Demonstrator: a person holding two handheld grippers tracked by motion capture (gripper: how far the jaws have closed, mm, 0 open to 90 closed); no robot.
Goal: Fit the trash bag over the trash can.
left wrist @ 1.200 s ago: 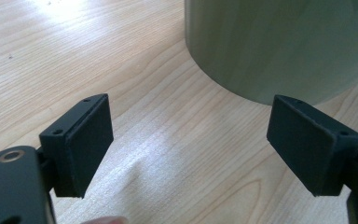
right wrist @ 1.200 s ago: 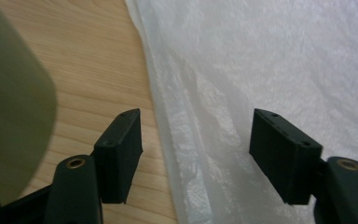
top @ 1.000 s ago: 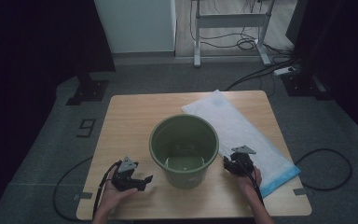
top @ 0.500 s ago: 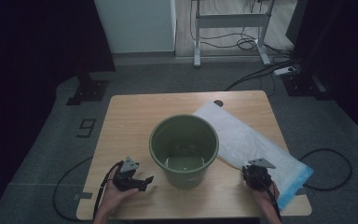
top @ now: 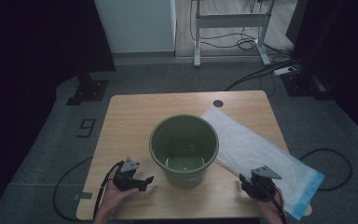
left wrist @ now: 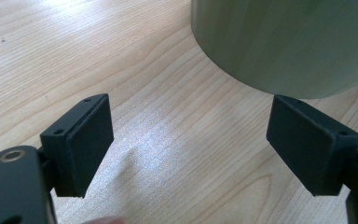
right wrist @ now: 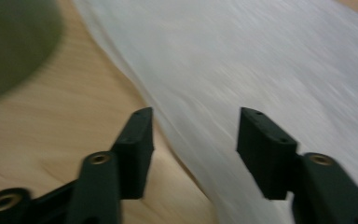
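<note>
We see a white plastic bag w/ a blue end strip, lying flat and diagonal on the right half of the desk; blue end hangs over the near-right edge, far end points toward desk centre. Its near-left edge sits just beside, maybe under, a green bucket, upright and open-topped, at approx. desk centre.

left gripper jaws wide apart, right gripper jaws just opened, empty

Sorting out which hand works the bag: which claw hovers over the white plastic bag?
The right claw: the white plastic bag lies under it; the left claw has bare wood.
</note>
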